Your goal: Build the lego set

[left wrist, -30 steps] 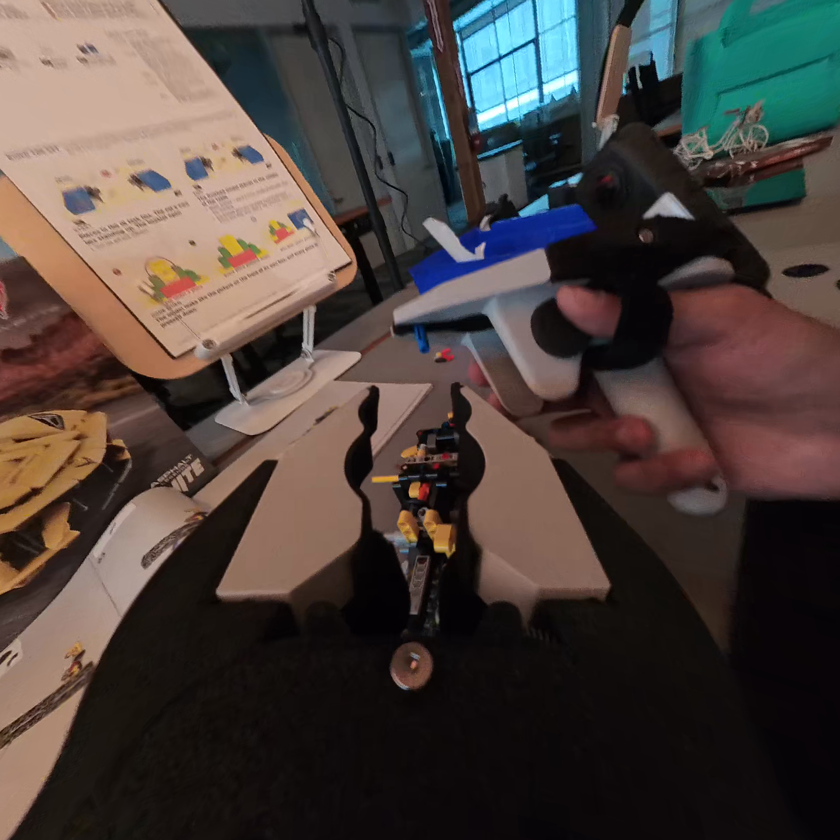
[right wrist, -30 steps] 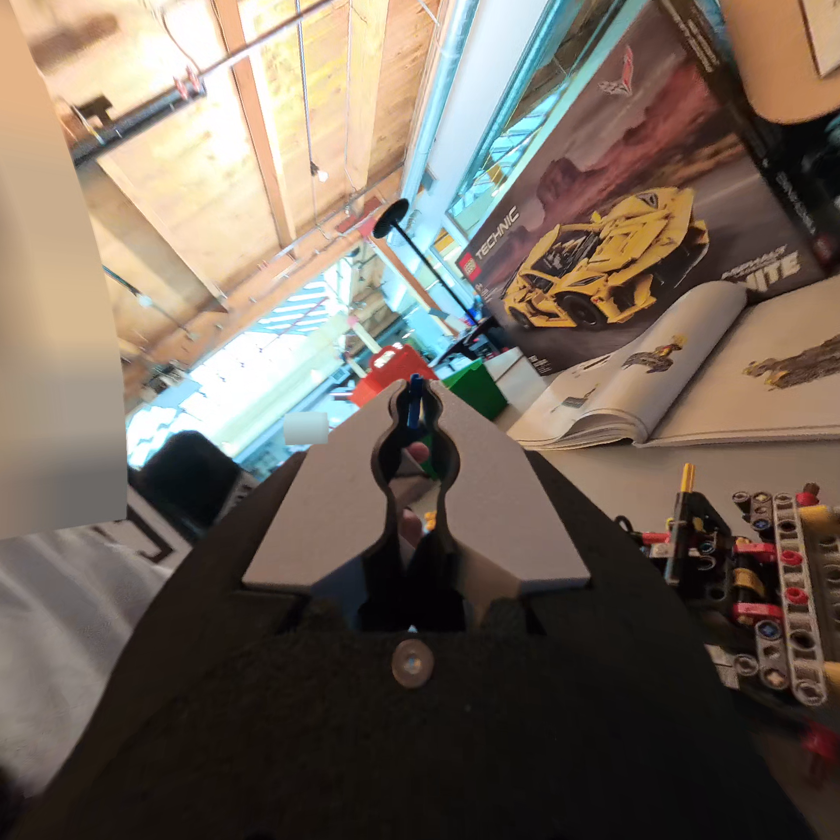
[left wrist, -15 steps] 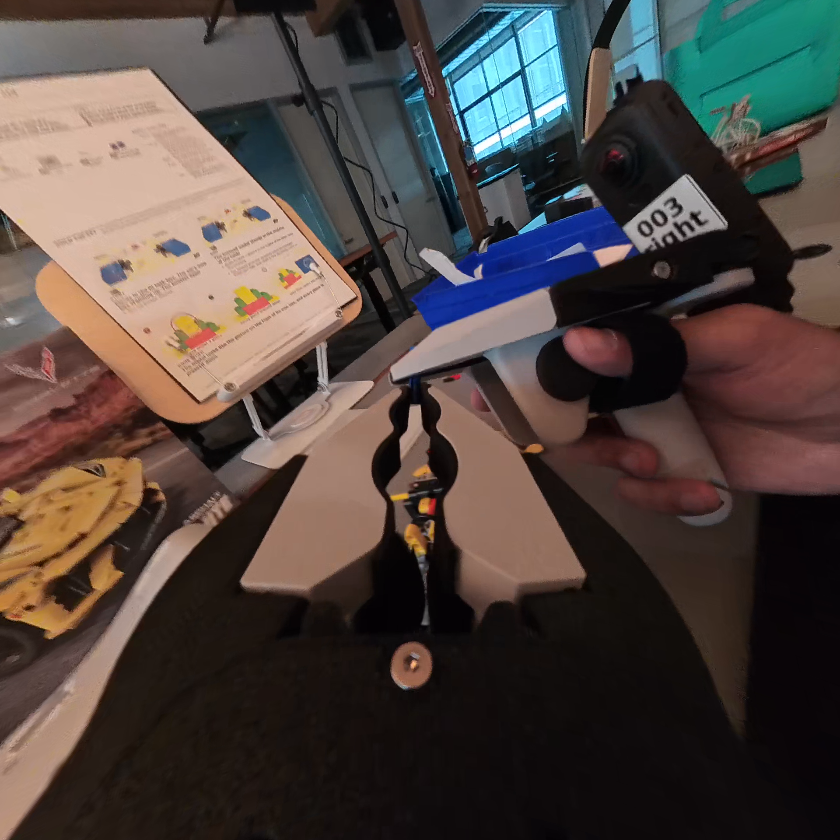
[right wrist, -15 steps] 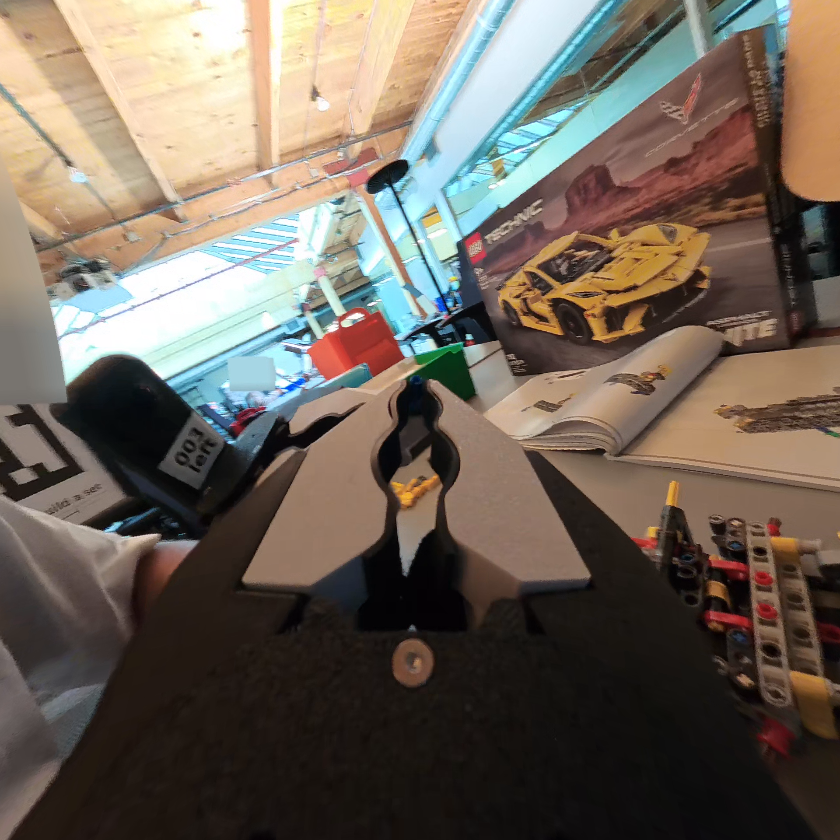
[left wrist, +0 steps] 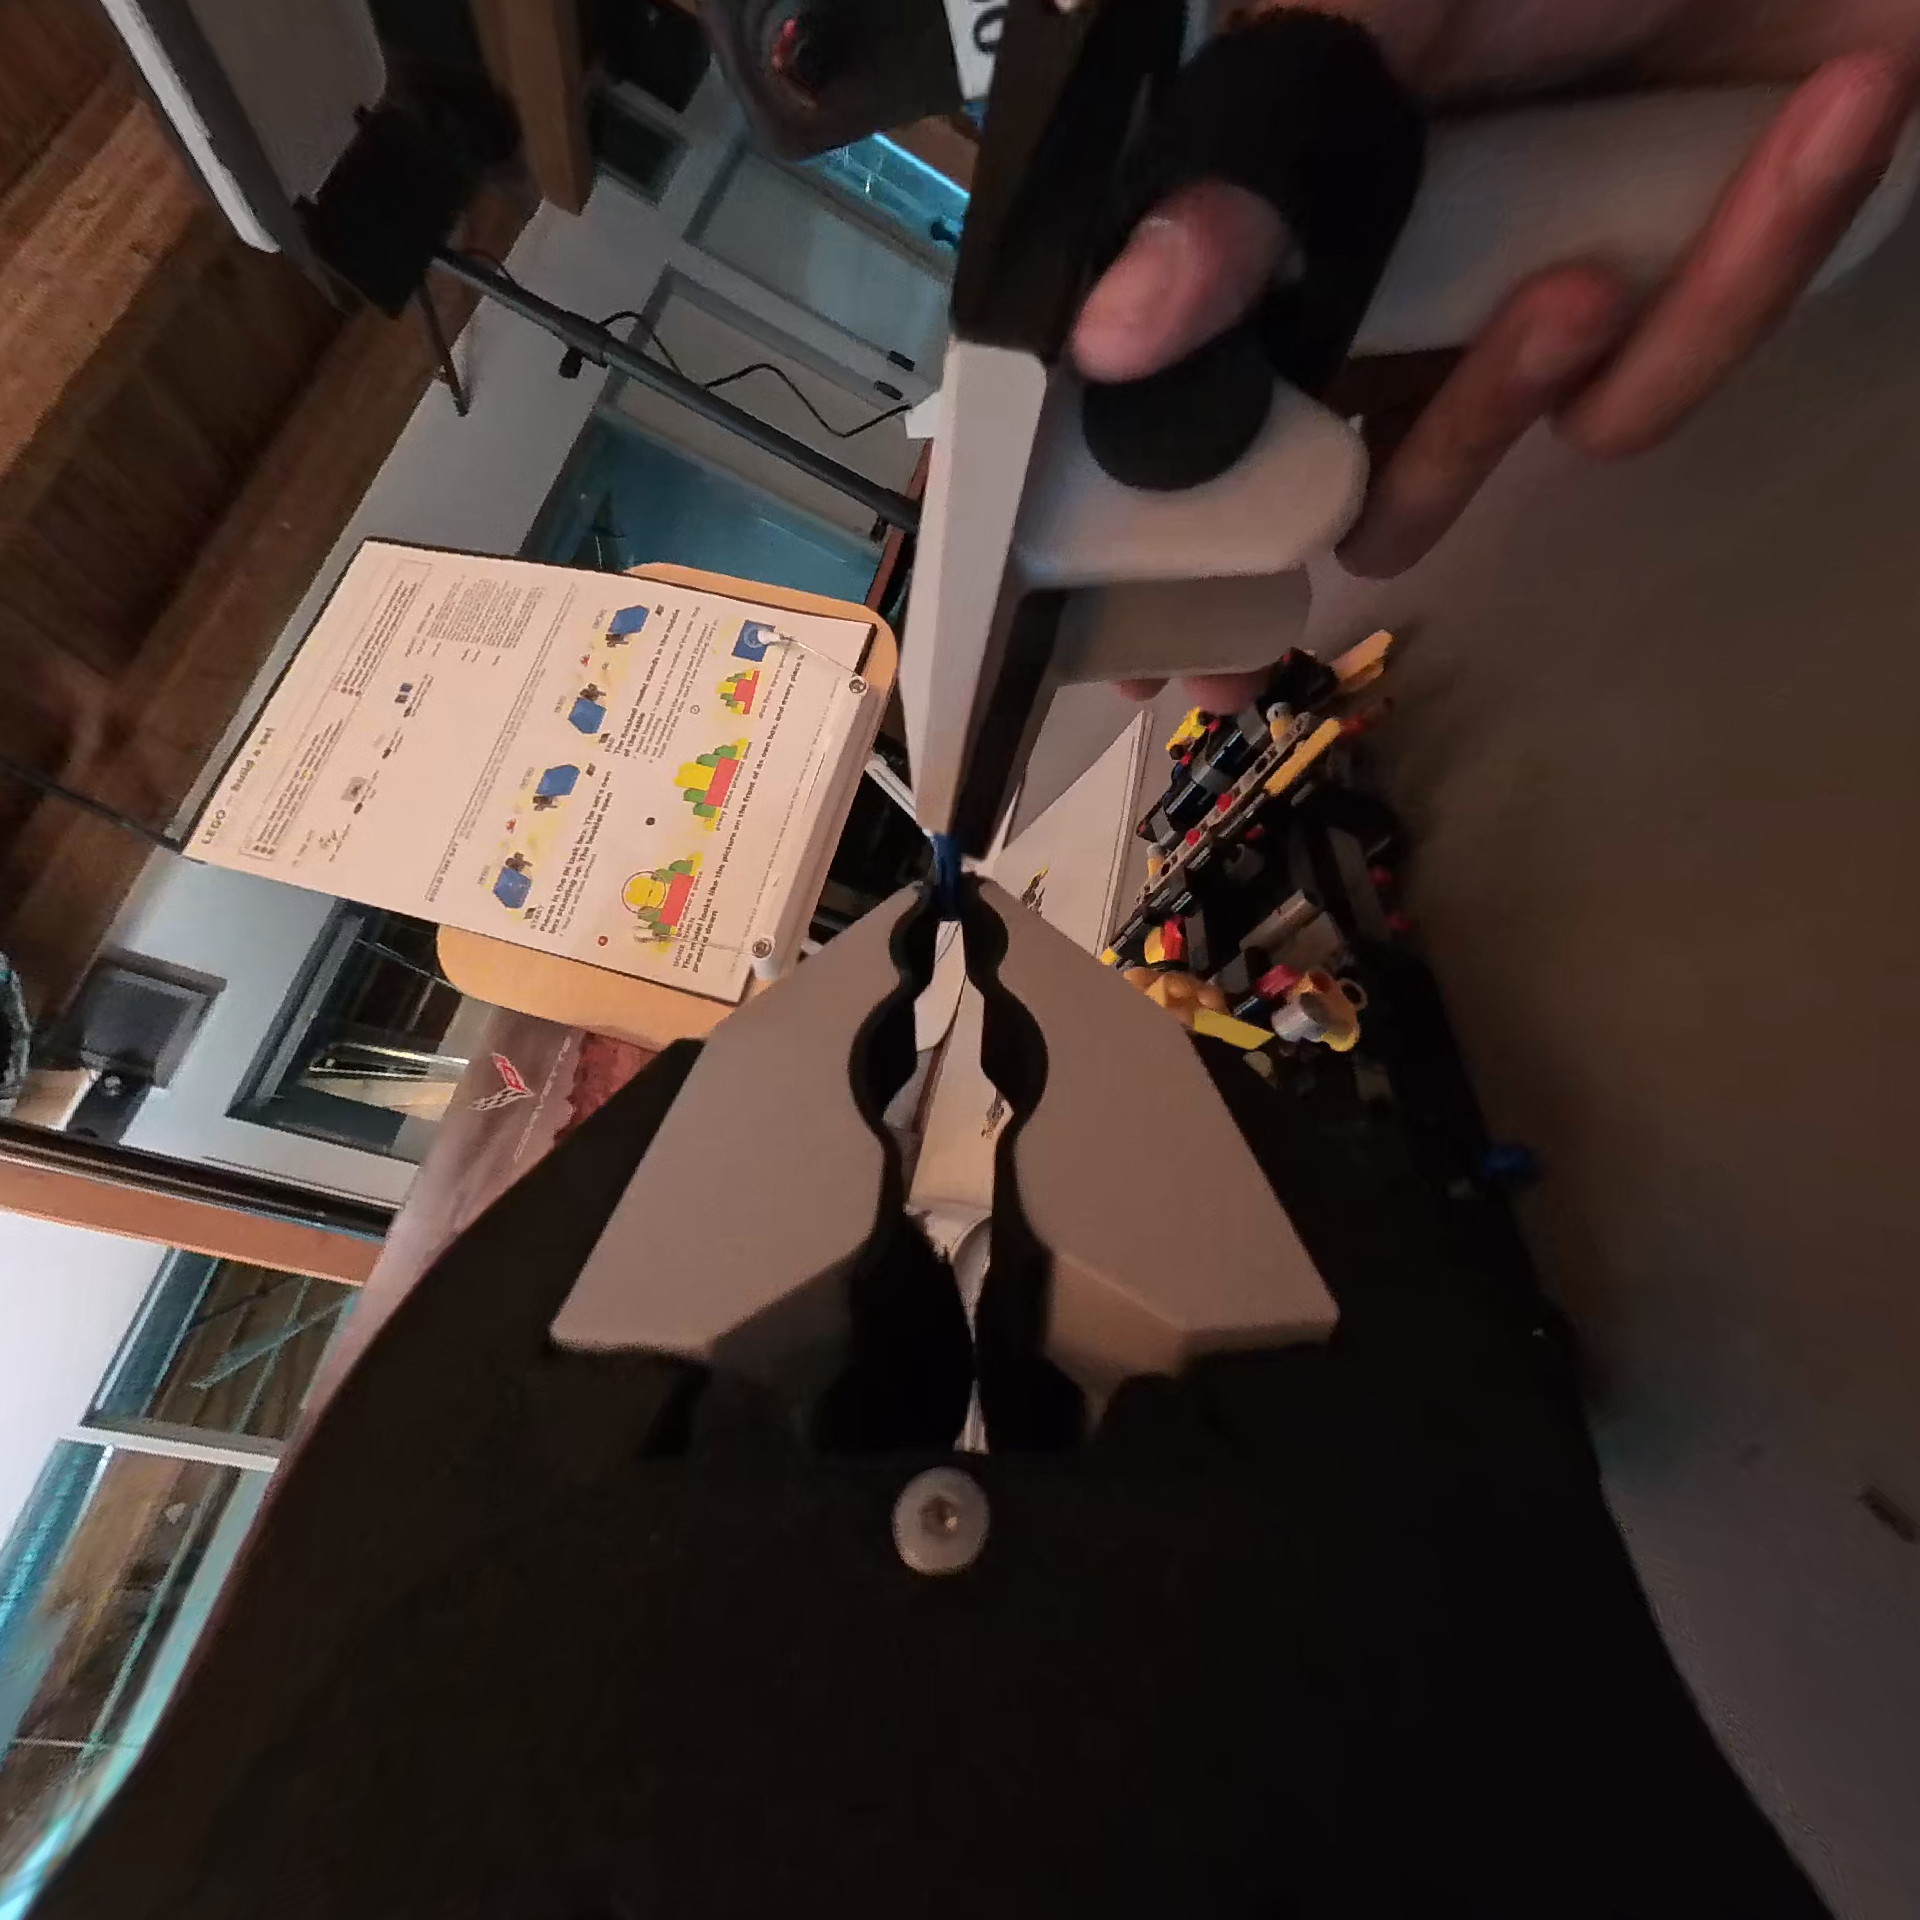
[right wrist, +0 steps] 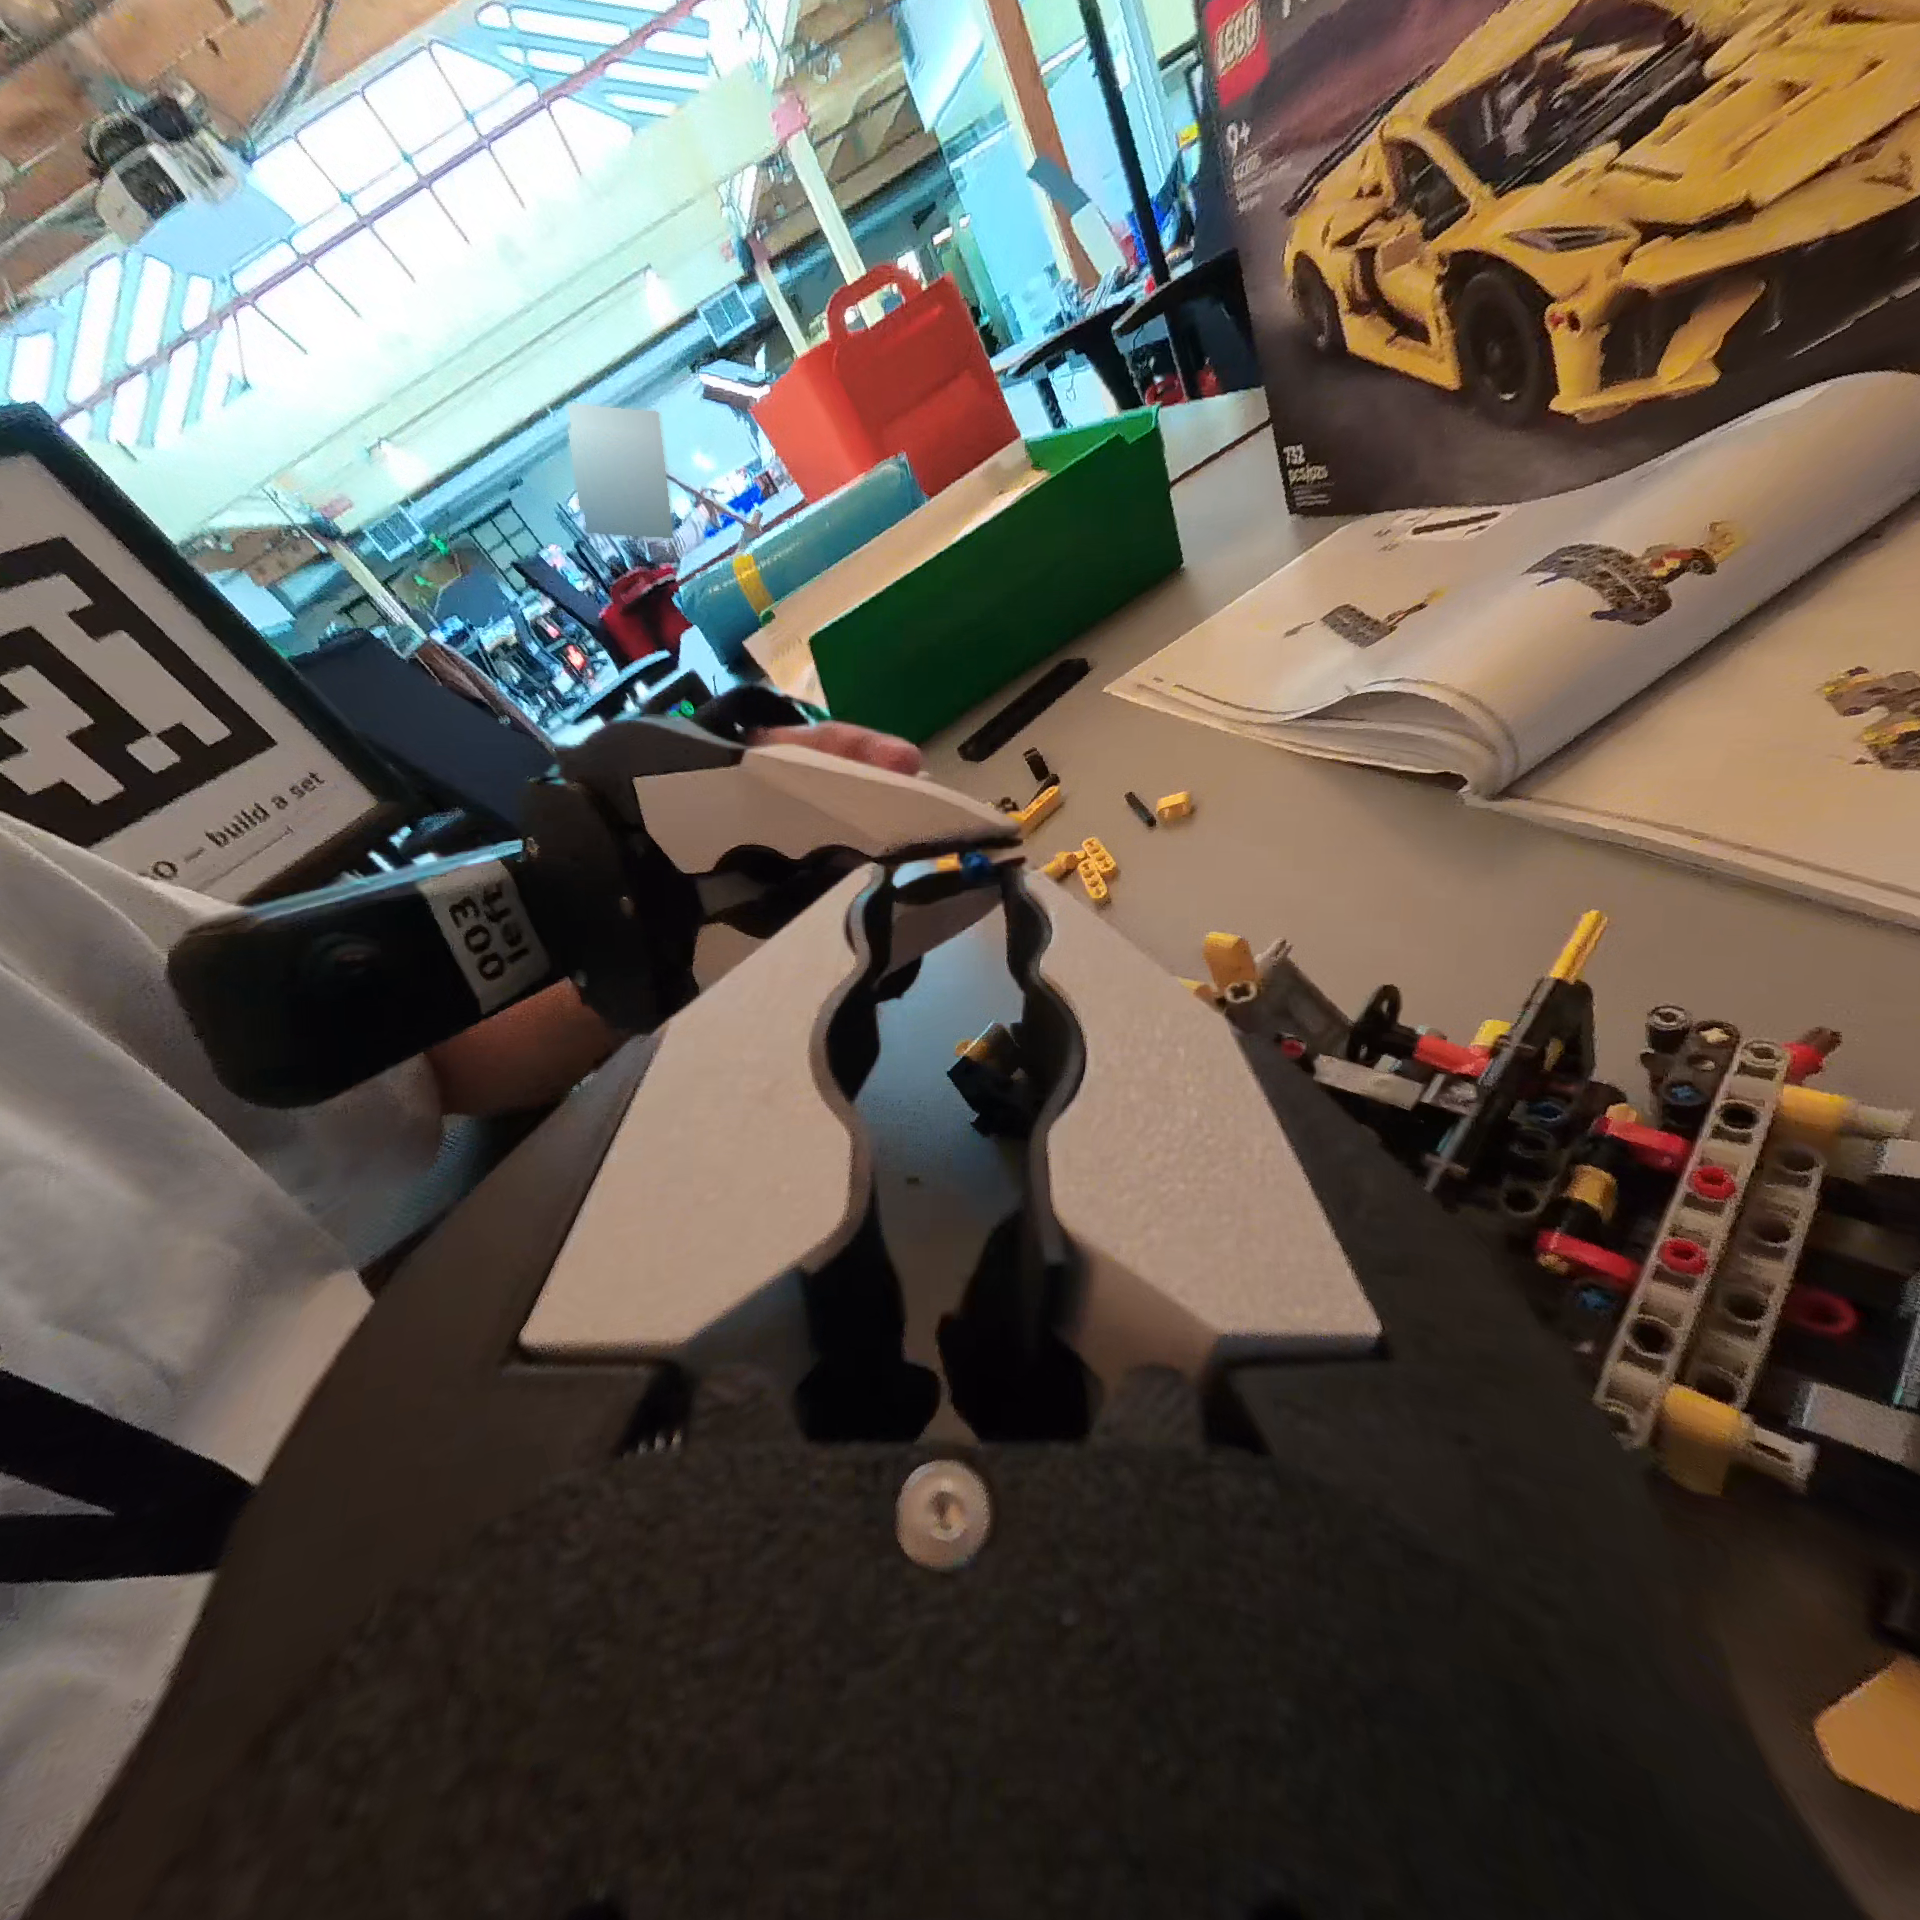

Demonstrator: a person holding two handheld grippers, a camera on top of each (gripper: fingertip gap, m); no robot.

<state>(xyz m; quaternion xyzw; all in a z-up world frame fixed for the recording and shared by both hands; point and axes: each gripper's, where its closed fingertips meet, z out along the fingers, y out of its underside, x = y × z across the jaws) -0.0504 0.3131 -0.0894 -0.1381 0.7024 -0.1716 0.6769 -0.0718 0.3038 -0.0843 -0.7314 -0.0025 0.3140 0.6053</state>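
Note:
A small blue pin (left wrist: 945,871) sits where the two grippers' tips meet, above the table. My left gripper (left wrist: 940,902) is shut on it at the very tips. In the right wrist view the left gripper (right wrist: 987,844) reaches in from the left with the pin (right wrist: 971,861) at its tip. My right gripper (right wrist: 951,883) has its fingers apart on either side of that tip, open. It comes down from above in the left wrist view (left wrist: 956,826). The part-built black, grey, red and yellow lego chassis (right wrist: 1662,1174) lies on the table to the right, also in the left wrist view (left wrist: 1247,862).
Loose yellow pieces (right wrist: 1091,862) and a black beam (right wrist: 1023,707) lie beyond the grippers. A green bin (right wrist: 997,592), a red bin (right wrist: 894,384), the open instruction booklet (right wrist: 1558,665) and the set's box (right wrist: 1558,208) stand behind. An instruction sheet on a stand (left wrist: 540,769) is at the left.
The right gripper was shut on the blue pin and has now opened. The left gripper rose, rolled sideways and closed on the pin at its tips.

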